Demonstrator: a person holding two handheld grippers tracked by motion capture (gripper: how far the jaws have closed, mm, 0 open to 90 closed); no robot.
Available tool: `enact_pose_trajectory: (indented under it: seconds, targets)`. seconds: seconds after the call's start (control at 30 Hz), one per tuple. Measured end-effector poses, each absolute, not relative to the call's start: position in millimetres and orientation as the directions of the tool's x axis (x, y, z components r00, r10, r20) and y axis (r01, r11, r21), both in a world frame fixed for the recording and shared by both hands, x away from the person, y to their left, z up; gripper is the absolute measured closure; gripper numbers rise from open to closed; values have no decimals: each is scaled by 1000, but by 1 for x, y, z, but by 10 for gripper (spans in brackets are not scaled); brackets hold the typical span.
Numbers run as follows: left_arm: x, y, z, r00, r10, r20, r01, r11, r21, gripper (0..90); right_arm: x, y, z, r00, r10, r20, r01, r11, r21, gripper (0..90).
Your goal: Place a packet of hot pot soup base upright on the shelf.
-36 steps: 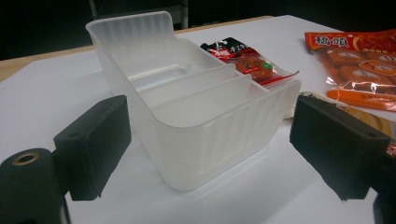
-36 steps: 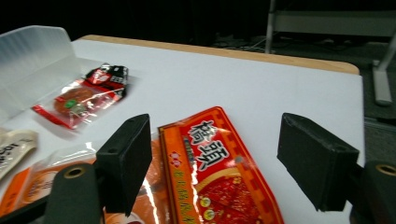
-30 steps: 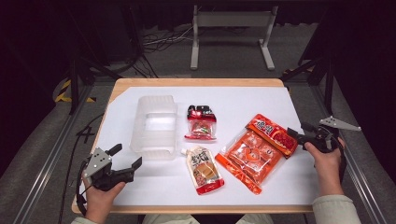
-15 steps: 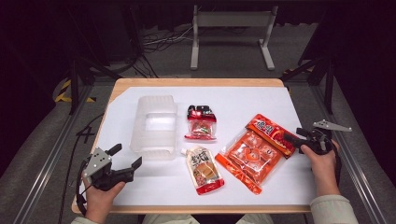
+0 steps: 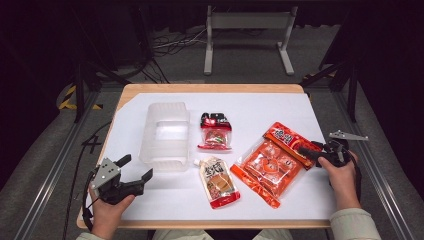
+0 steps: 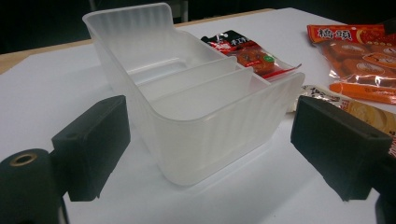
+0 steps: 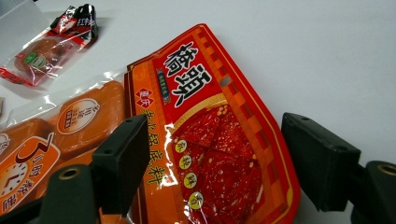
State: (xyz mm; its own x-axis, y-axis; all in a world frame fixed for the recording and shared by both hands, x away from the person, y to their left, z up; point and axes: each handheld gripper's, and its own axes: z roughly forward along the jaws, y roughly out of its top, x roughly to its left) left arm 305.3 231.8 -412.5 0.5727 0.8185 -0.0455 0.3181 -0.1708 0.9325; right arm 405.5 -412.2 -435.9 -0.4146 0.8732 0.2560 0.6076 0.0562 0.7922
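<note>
A: How do your jaws stand?

B: My right gripper [image 7: 210, 168] is spread wide with nothing in it. The red seasoning packet [image 7: 210, 135] lies flat on the white table [image 7: 327, 51] between and just below my jaws, not touched by either pad. My left gripper [image 6: 205, 154] is also wide open and empty, with the clear plastic bin [image 6: 187, 107] straight ahead, its near wall just beyond my pads.

A: What could go wrong from here?

B: I judge the packet is thin and lies flat, so my jaws may close on air above it or skid on the glossy film. It also overlaps the big orange bag [image 7: 60, 130] at my left pad, so a low pinch could catch both and drag the bag along.

A: What does one camera give you that another doesn't?

B: The right gripper view shows that overlap and the packet's print up close. The high view places everything: right gripper [image 5: 306, 153] at the packet's [image 5: 290, 140] end, left gripper [image 5: 135, 170] near the bin [image 5: 167, 132], with a small dark-topped pouch [image 5: 216, 131] and a spouted pouch [image 5: 218, 181] lying between. The left gripper view shows the bin's inner dividers.
</note>
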Motion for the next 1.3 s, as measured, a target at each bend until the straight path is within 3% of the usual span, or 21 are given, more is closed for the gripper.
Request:
enact_pose_trajectory:
  seconds: [0.3,0.57,0.7,1.03,1.2,1.3]
  targets:
    - [305,231,-413,571,820,-30,314,-185,931,125,409,-411,-442,-419,852,314,654,44,755,262]
    - [305,230,-413,570,821,-21,313,-193,930,127,408,-408,-444,-445,832,330,656,52,753,368]
    - [305,230,-413,572,820,-19,311,-195,930,127,404,-409,-439,-469,826,312,633,68,771,534]
    - [305,229,-413,573,819,-18,310,-197,930,127,402,-406,-440,-493,811,315,642,96,760,711]
    - [306,229,-413,574,819,-14,306,-198,931,127,401,-402,-440,-487,839,243,631,146,762,862]
    - [305,230,-413,571,821,-15,306,-196,932,127,401,-402,-440,-493,839,230,621,154,769,900]
